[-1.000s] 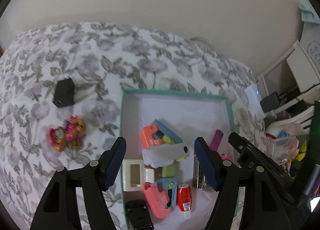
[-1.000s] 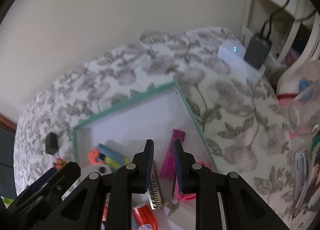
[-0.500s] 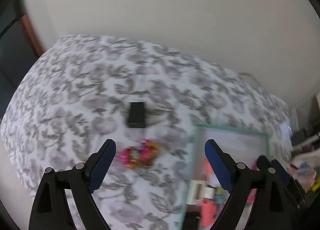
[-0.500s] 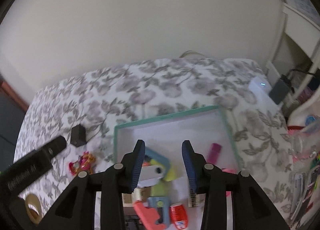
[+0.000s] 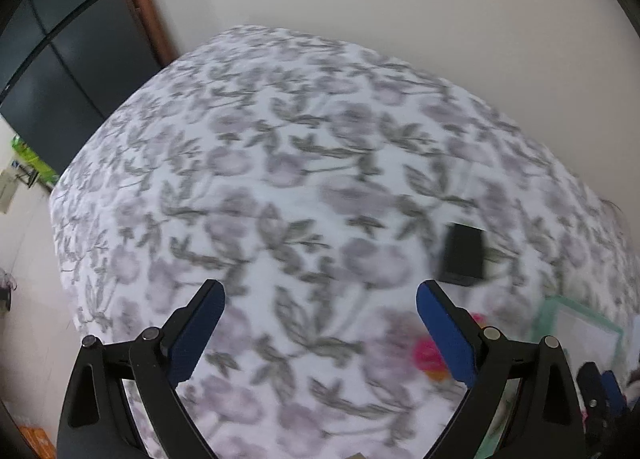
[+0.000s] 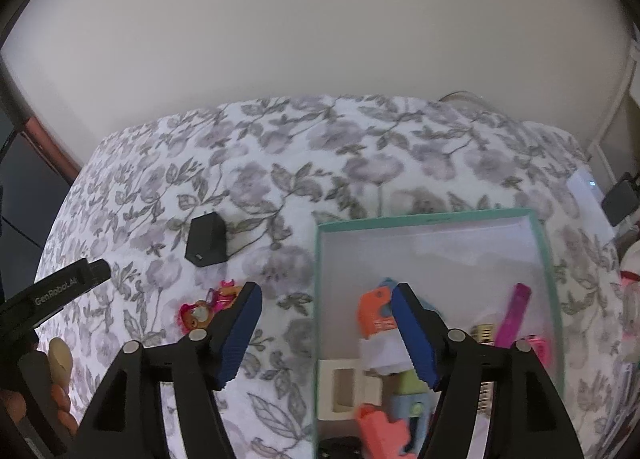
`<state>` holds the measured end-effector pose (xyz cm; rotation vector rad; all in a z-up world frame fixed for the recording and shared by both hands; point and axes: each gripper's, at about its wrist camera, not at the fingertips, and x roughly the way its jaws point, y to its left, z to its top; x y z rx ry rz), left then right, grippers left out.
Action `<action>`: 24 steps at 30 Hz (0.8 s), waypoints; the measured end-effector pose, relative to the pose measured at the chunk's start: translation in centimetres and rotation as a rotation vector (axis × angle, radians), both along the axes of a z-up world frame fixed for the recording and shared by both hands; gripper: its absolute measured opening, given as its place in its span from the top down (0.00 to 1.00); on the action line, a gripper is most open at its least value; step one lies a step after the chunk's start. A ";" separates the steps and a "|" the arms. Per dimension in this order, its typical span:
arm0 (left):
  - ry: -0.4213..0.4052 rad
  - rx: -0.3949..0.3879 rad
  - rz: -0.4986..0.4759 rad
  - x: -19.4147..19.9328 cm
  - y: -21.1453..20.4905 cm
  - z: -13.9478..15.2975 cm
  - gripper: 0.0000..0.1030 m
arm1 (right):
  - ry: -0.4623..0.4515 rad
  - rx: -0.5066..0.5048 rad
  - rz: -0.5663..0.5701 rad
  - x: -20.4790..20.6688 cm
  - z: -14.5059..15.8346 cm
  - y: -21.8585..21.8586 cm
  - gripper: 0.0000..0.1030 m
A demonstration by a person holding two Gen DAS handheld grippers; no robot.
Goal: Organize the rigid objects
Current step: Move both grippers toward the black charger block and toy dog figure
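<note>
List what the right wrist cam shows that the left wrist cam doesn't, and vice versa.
Right wrist only: the box contents, including an orange toy, a pink stick and a cream holder; also the open right gripper and the white device at the table's far right.

Left wrist only: the open left gripper, the dark cabinet and the floor at left.

Both: the flowered cloth, the black block and the pink toy, with just a corner of the box in the blurred left view.

On the bed [image 6: 280, 147], the charger [image 6: 206, 240] lies left of the box [image 6: 436, 219], with the toy [image 6: 206, 305] in front of it. Small items [image 6: 384, 343] lie in the box's near half.
</note>
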<state>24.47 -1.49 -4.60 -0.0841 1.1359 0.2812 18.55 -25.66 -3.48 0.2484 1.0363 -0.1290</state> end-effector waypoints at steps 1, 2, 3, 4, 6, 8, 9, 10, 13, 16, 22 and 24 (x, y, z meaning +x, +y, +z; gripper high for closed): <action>0.005 0.000 0.013 0.0 0.7 -0.4 0.06 | 0.004 0.001 0.005 0.2 -0.3 0.4 0.30; 0.012 -0.004 0.027 0.1 1.2 -0.7 0.06 | 0.006 0.001 0.008 0.4 -0.4 0.6 0.30; 0.019 -0.021 0.046 0.1 1.9 -1.1 0.06 | 0.008 0.002 0.012 0.5 -0.6 0.9 0.29; 0.022 -0.041 0.057 0.1 2.4 -1.4 0.06 | 0.010 0.005 0.016 0.7 -0.8 1.2 0.28; 0.036 -0.072 0.072 0.1 3.1 -2.2 0.06 | 0.014 0.010 0.027 0.9 -1.2 1.8 0.27; 0.046 -0.075 0.069 0.0 3.4 -2.8 0.06 | 0.016 0.015 0.033 1.2 -1.5 2.4 0.27; 0.055 -0.075 0.064 0.0 3.4 -3.2 0.06 | 0.015 0.017 0.038 1.3 -1.6 2.7 0.27; 0.063 -0.078 0.060 0.0 3.5 -3.7 0.06 | 0.013 0.019 0.045 1.4 -1.7 3.0 0.27; 0.079 -0.089 0.062 0.0 3.8 -4.6 0.06 | 0.013 0.024 0.072 1.7 -2.2 4.1 0.27; 0.093 -0.096 0.061 0.0 3.9 -5.3 0.06 | 0.029 0.043 0.090 2.2 -2.8 5.0 0.27; 0.112 -0.090 0.009 0.0 2.9 -6.1 0.06 | 0.036 0.059 0.115 2.5 -3.8 6.4 0.27; 0.120 -0.087 0.016 0.0 3.0 -6.4 0.06 | 0.047 0.070 0.124 2.6 -4.4 6.8 0.27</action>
